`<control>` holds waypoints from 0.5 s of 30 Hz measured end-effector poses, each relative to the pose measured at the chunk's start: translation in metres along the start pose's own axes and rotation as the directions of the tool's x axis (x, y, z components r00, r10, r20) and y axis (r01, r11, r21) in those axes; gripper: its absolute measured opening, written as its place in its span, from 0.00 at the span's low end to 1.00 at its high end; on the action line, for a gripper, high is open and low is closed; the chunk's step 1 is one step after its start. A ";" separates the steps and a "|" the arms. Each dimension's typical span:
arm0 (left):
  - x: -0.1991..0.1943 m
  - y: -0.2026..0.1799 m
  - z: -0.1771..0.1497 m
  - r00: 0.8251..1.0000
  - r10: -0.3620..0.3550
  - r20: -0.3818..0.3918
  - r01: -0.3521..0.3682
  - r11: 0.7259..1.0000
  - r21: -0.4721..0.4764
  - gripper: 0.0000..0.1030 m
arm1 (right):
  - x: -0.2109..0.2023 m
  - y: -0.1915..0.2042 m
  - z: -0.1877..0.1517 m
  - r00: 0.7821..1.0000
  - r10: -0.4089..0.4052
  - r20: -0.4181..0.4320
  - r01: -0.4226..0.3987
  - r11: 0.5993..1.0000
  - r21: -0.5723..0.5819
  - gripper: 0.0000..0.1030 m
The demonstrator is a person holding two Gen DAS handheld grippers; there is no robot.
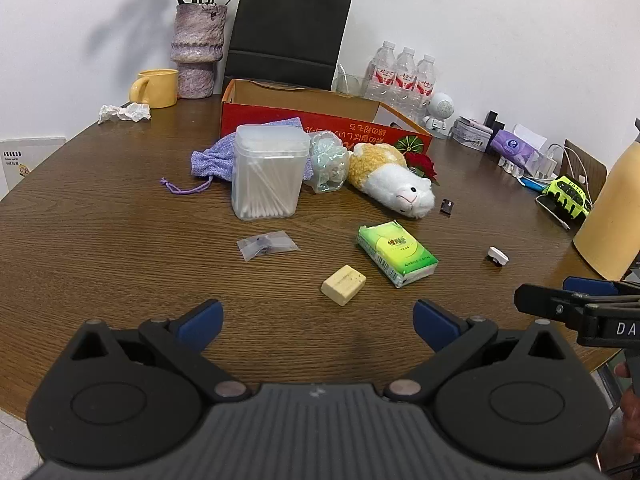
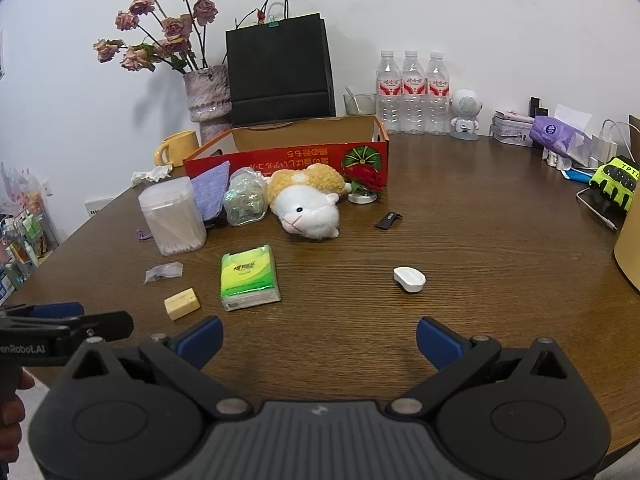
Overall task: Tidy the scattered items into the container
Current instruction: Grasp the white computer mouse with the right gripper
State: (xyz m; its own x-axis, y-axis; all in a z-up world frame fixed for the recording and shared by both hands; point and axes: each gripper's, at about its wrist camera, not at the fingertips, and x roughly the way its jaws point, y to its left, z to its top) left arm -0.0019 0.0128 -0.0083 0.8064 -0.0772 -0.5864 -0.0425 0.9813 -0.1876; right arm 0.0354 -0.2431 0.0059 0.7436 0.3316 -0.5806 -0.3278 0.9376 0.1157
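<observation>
2 wrist views, both low over the near table (image 1: 100,240) edge, facing the far wall. Left sits left of right; both share the red box (image 1: 320,128) (image 2: 280,158) and the clutter before it.

The brown wooden table (image 1: 100,240) holds many things. Just past the left fingers (image 1: 202,318) lie a little yellow block (image 1: 343,284) and a green tissue pack (image 1: 396,254). Farther out stand a clear box of cotton swabs (image 1: 268,178), a soft toy animal (image 1: 394,180) and a red cardboard box (image 1: 320,126). Ahead of the right fingers (image 2: 436,338) lies a small white thing (image 2: 409,279).
</observation>
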 end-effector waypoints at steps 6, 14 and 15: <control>0.001 0.000 -0.001 1.000 0.001 -0.004 -0.001 1.000 -0.002 1.00 | 0.001 -0.001 0.000 1.000 0.000 -0.003 0.000 1.000 0.005 1.00; 0.007 -0.001 -0.002 1.000 -0.002 -0.025 0.002 1.000 0.000 1.00 | 0.004 -0.002 -0.003 1.000 0.008 -0.014 -0.008 1.000 0.000 1.00; 0.008 -0.002 -0.002 1.000 -0.004 -0.029 0.004 1.000 0.001 1.00 | 0.005 -0.002 -0.002 1.000 0.006 -0.016 -0.006 1.000 0.000 1.00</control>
State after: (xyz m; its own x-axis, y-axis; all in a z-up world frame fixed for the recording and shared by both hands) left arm 0.0036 0.0103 -0.0142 0.7890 -0.0863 -0.6084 -0.0383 0.9813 -0.1888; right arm 0.0386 -0.2435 0.0008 0.7321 0.3358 -0.5927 -0.3326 0.9355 0.1192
